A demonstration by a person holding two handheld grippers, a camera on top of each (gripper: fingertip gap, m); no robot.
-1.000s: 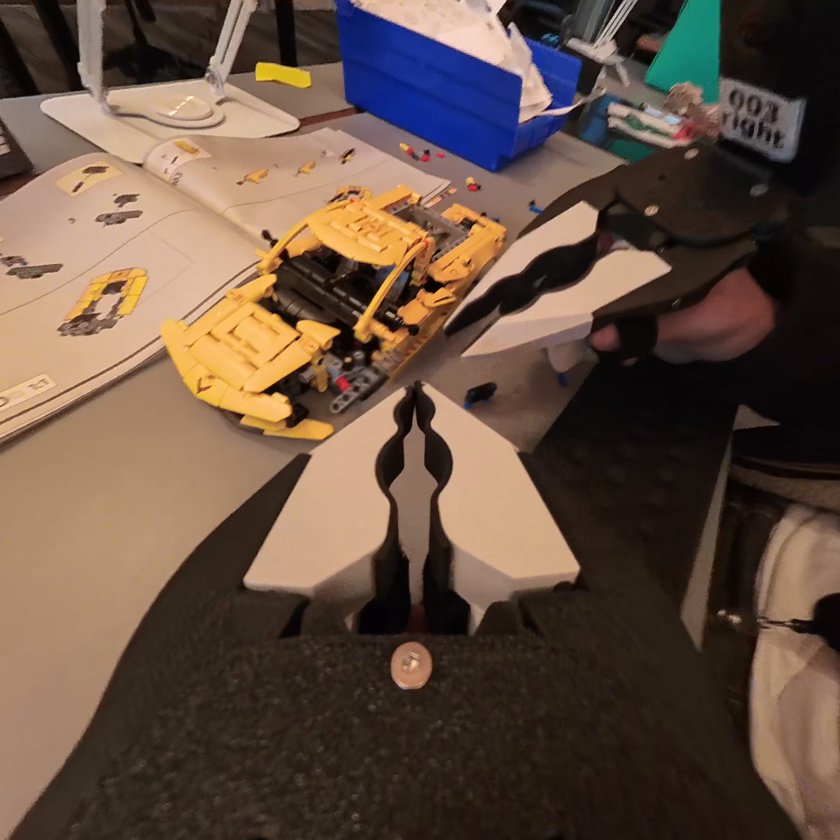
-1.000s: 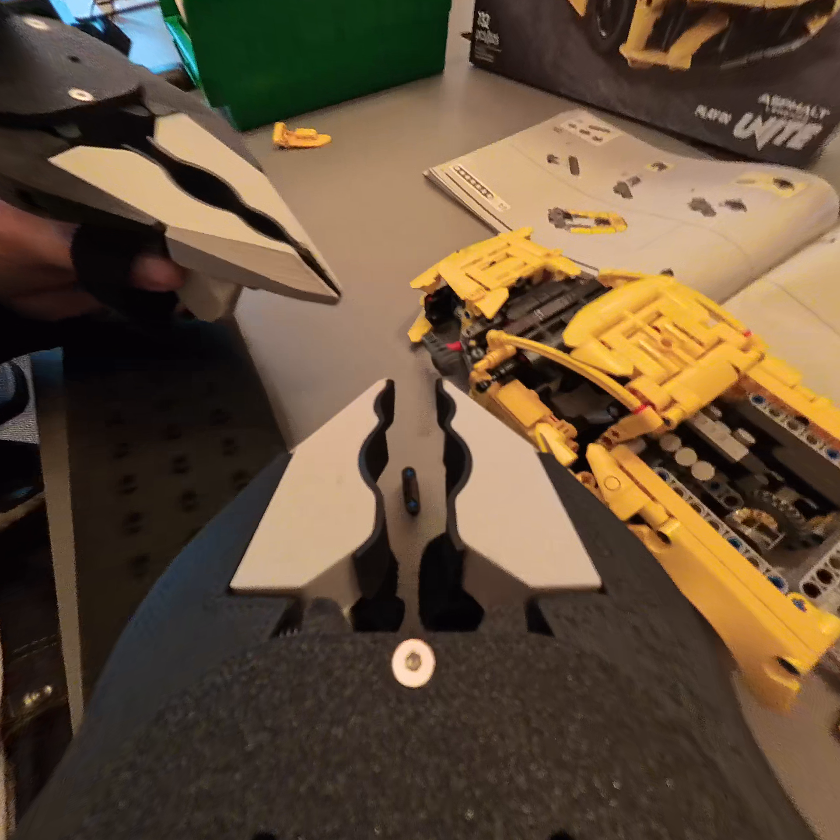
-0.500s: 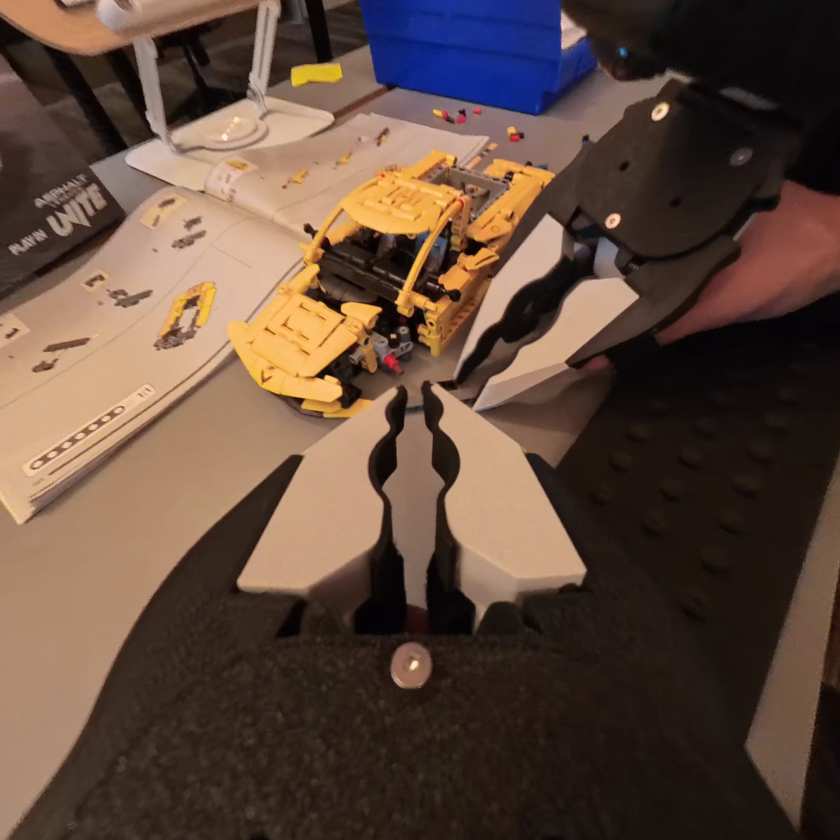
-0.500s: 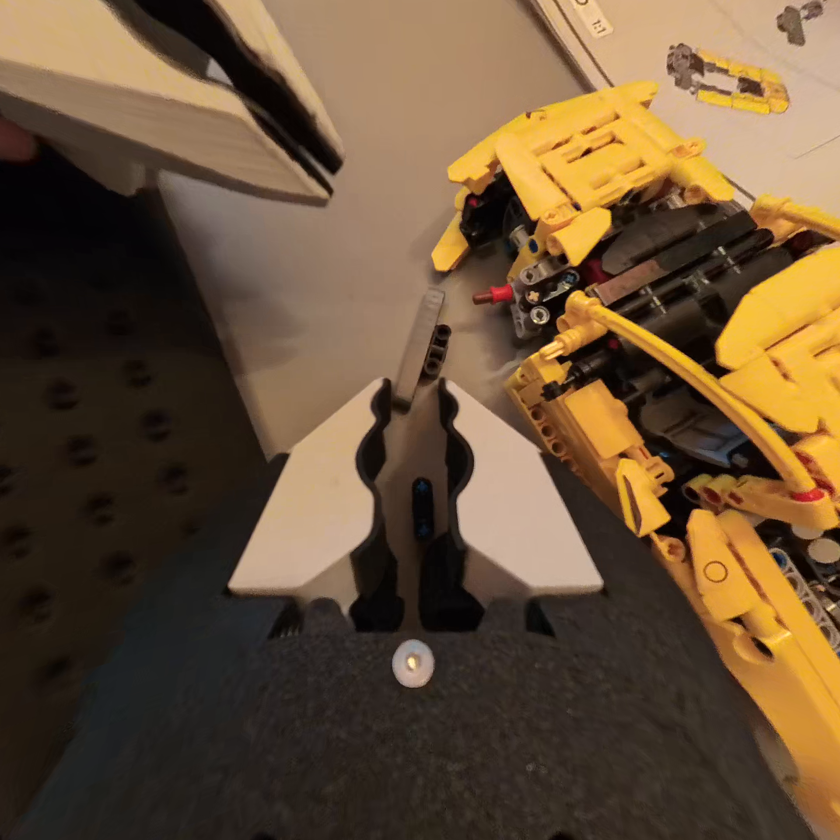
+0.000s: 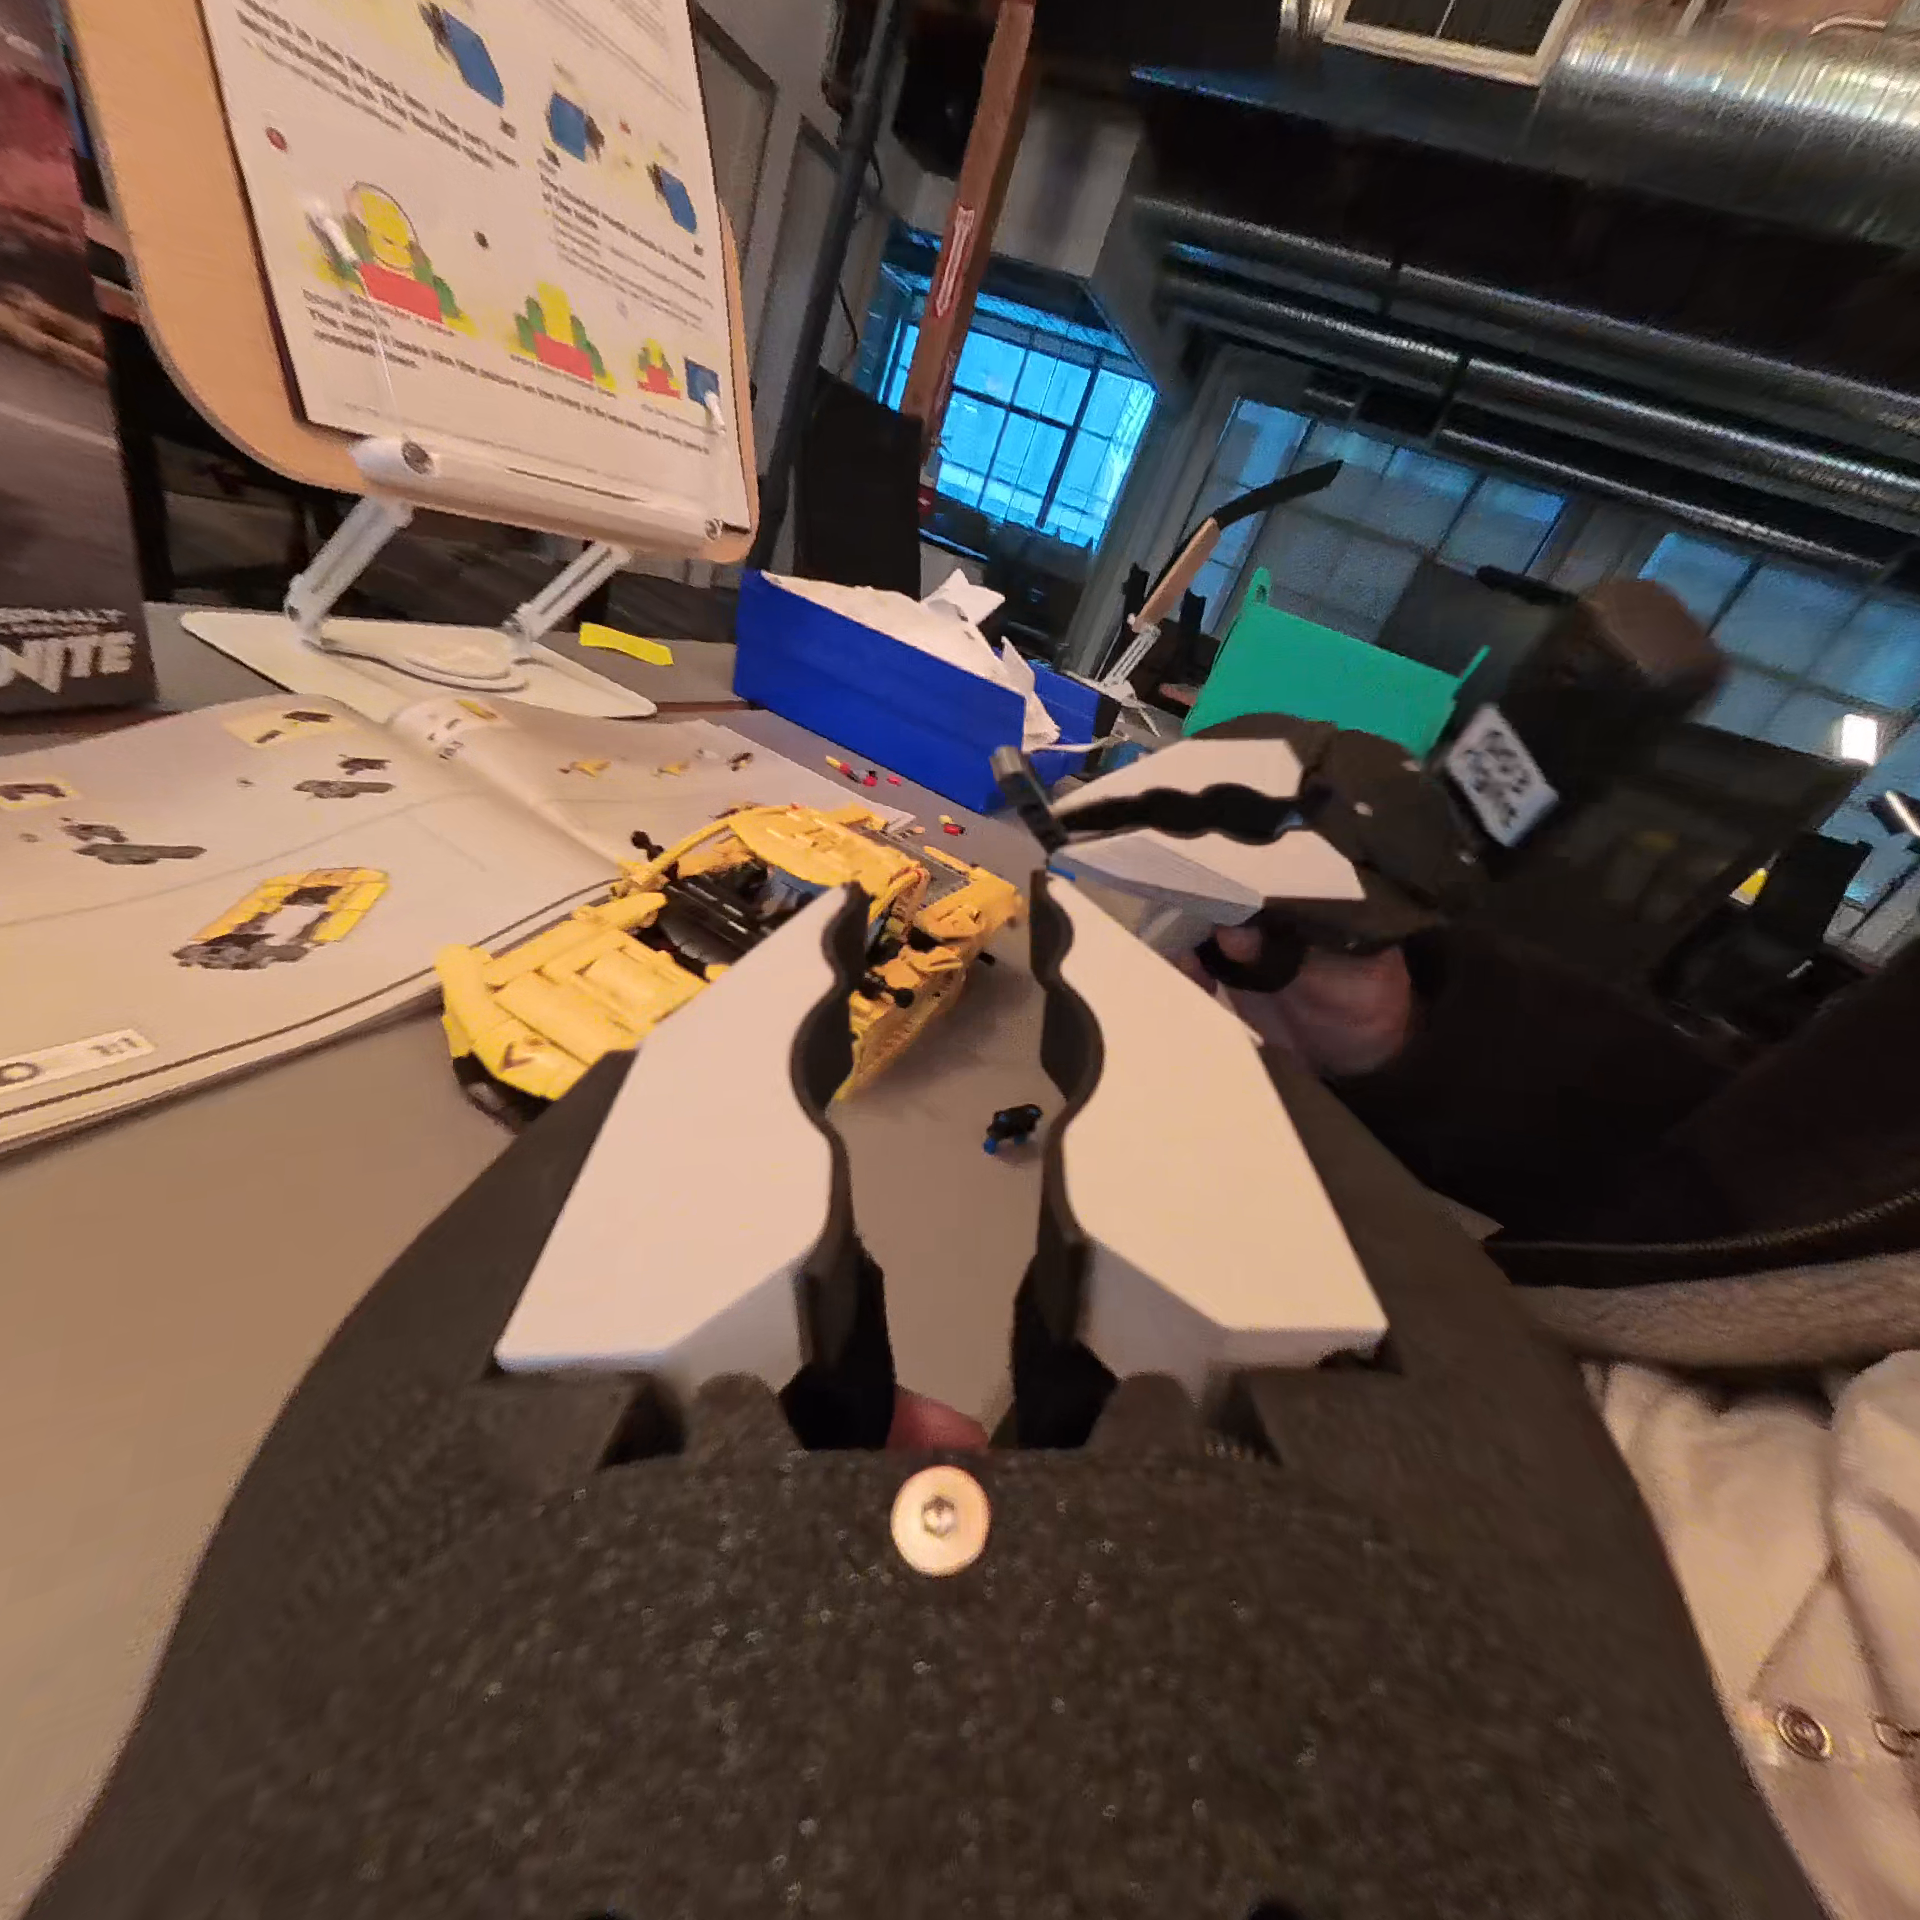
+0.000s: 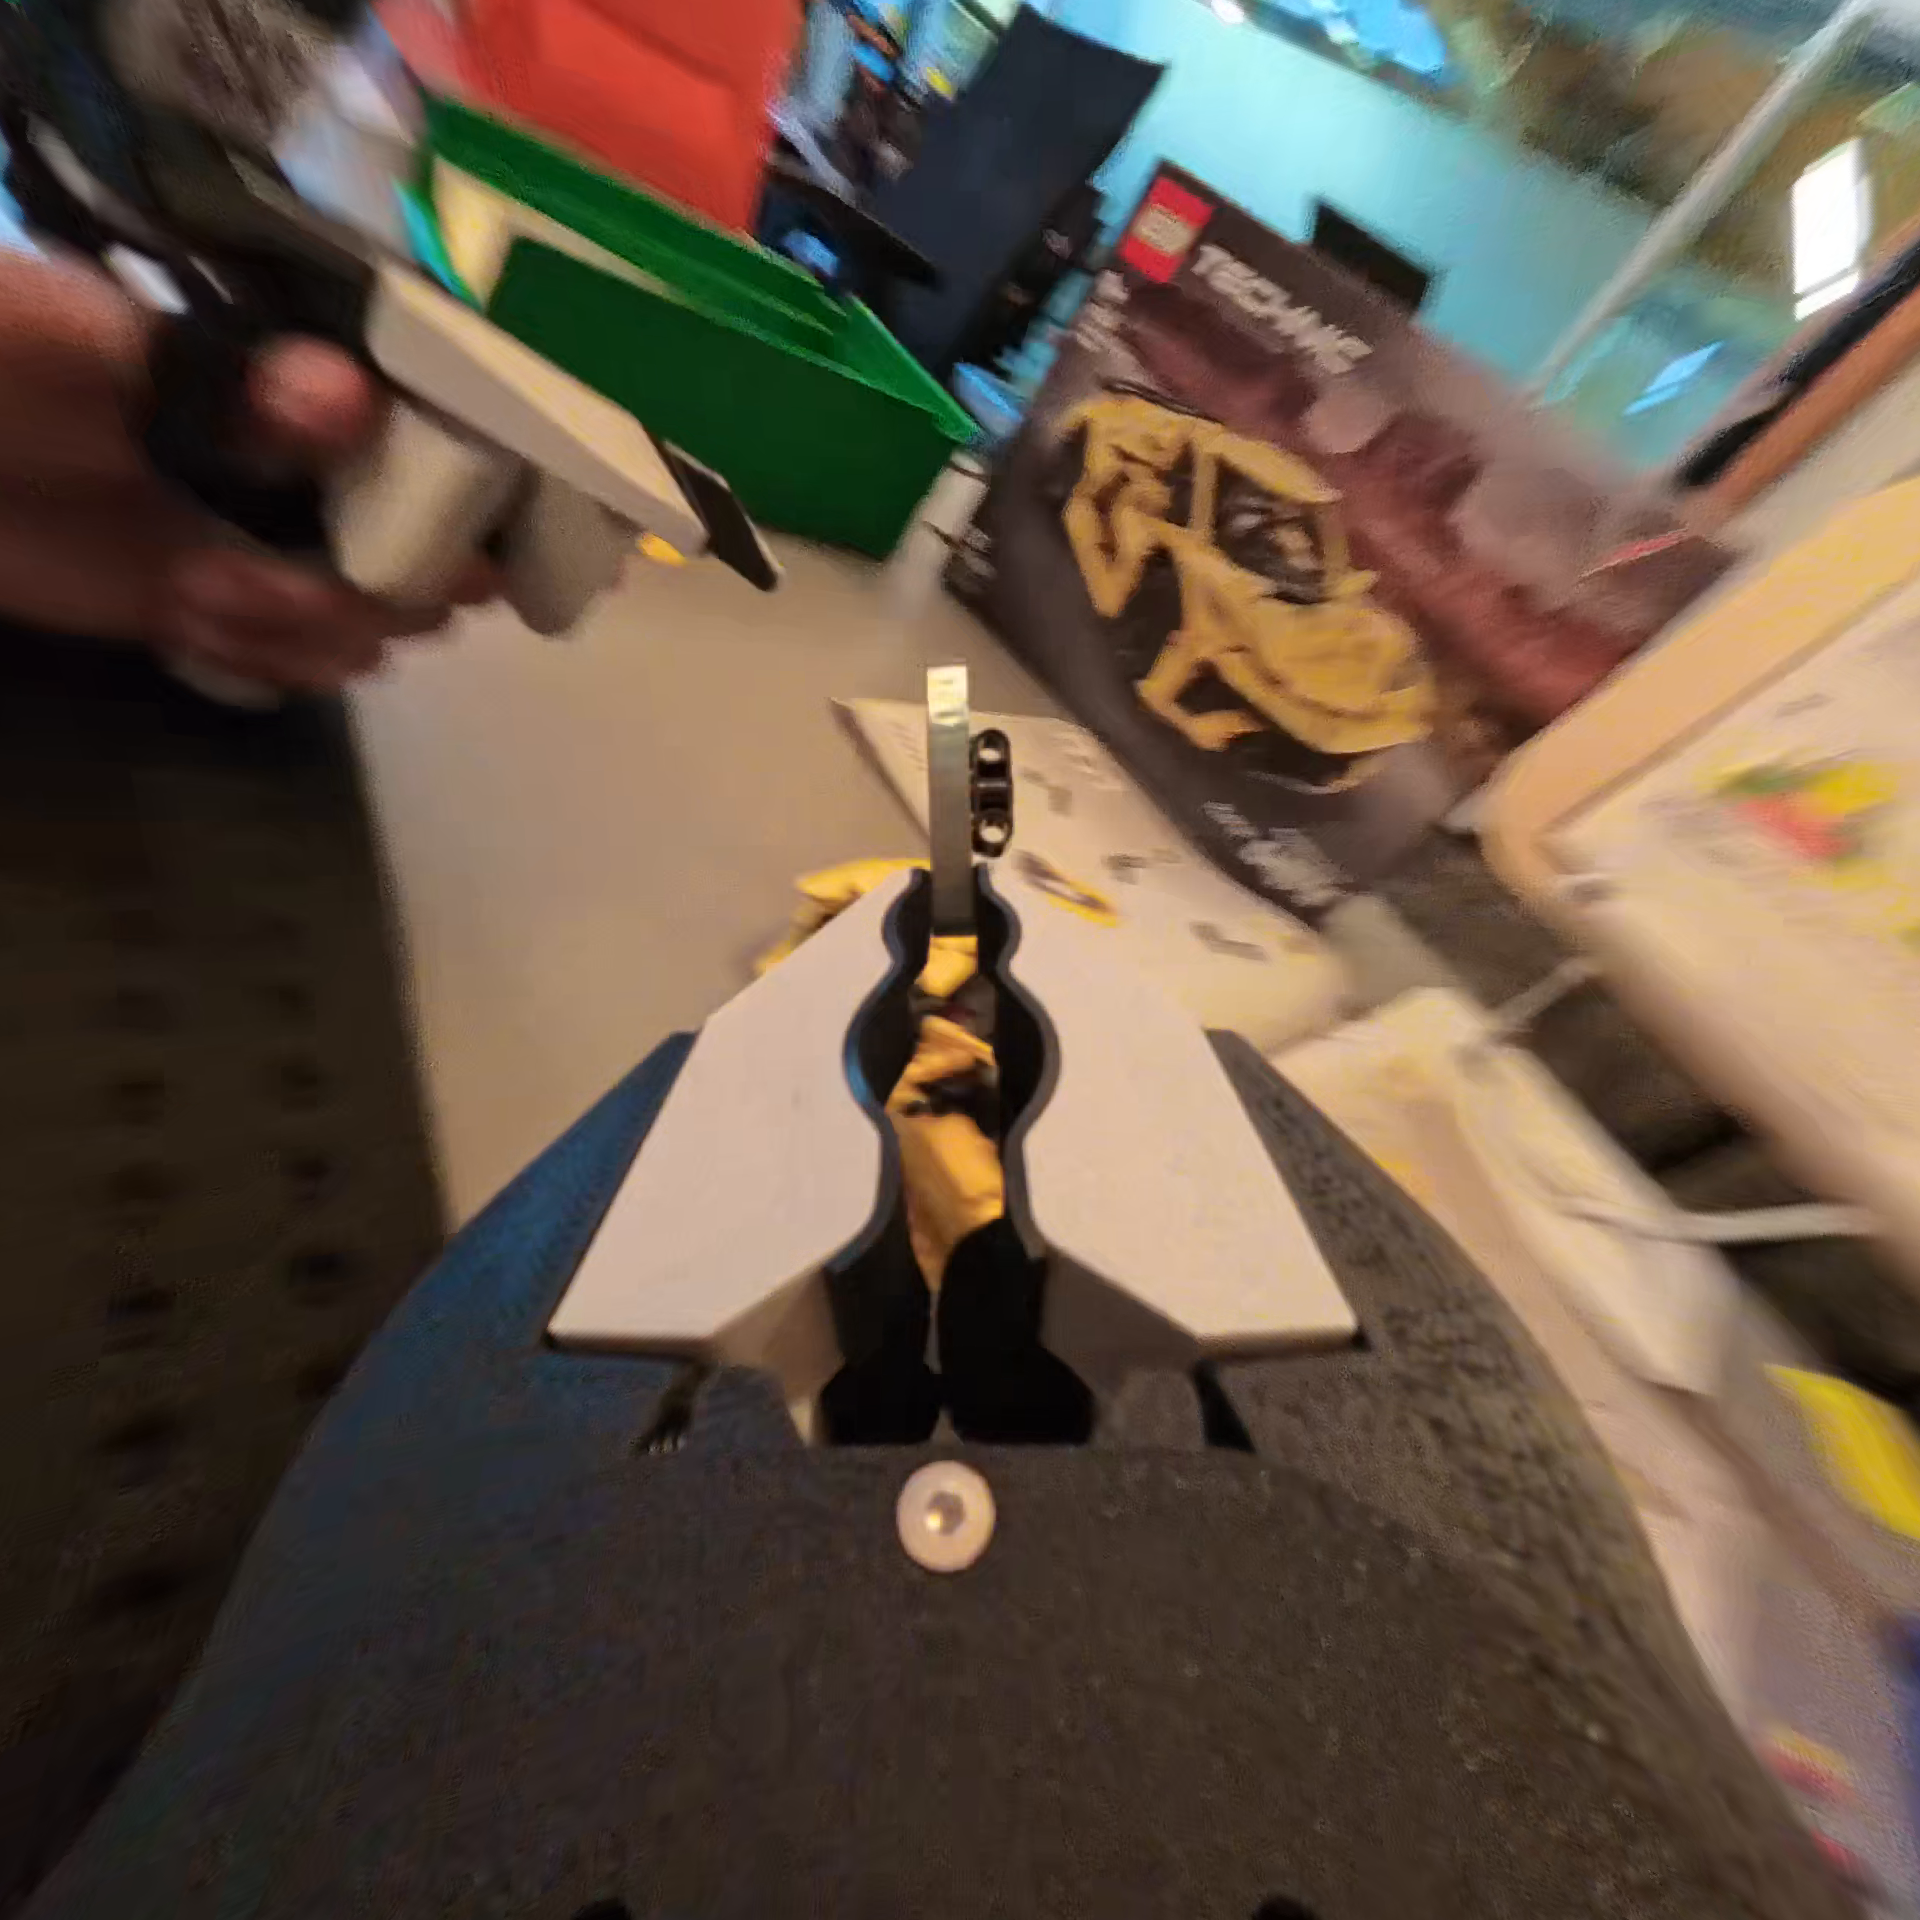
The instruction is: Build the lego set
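Printed lettering and a red brand badge stand on the dark cardboard box with a yellow car picture (image 6: 1247, 499), at 1 o'clock in the right wrist view, though blurred. In the left wrist view, blurred lines of print cover the white sheet on the tilted wooden stand (image 5: 468, 208) at 11 o'clock. Small step numbers mark the open grey instruction booklet (image 5: 260, 883) at 9 o'clock, and a square black-and-white code tag (image 5: 1501, 774) sits atop the right tool (image 5: 1049, 842) at 3 o'clock.

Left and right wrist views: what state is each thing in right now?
Left gripper: open, empty.
Right gripper: shut on grey beam, lifted off the table.
Yellow car: partly built, resting on the table.
Manual: lying open.
Small black pin: loose on the table.
Blue bin: open, holding crumpled paper.
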